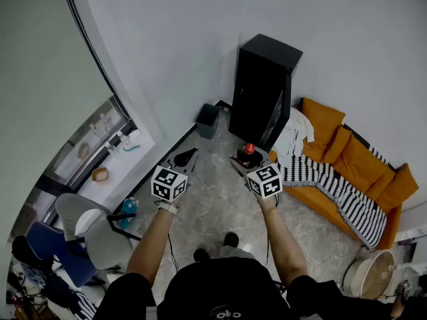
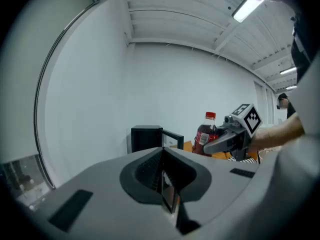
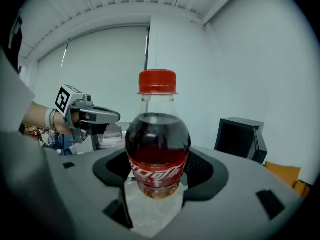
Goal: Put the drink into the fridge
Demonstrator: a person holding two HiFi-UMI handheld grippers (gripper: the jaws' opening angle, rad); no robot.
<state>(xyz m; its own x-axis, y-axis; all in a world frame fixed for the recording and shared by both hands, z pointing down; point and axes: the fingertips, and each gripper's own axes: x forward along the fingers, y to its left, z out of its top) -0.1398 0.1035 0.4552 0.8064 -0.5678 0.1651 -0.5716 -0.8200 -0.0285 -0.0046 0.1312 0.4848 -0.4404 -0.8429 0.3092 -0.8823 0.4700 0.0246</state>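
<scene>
A cola bottle (image 3: 157, 149) with a red cap stands upright between the jaws of my right gripper (image 3: 157, 184), which is shut on its lower body. In the head view the bottle (image 1: 249, 151) is carried above the floor, a short way in front of the black fridge (image 1: 263, 92). The fridge stands in the room's corner with its door (image 1: 279, 115) slightly ajar. My left gripper (image 1: 187, 157) is held level beside the right one, shut and holding nothing. The left gripper view shows its jaws (image 2: 167, 194) pressed together, with the bottle (image 2: 205, 134) and the fridge (image 2: 147, 139) beyond.
A small dark bin (image 1: 207, 120) sits left of the fridge. An orange sofa (image 1: 353, 159) with a striped blanket (image 1: 333, 182) runs along the right wall. Chairs (image 1: 87, 229) and a counter (image 1: 113, 159) are at the left, and a pale bucket (image 1: 370, 275) at the lower right.
</scene>
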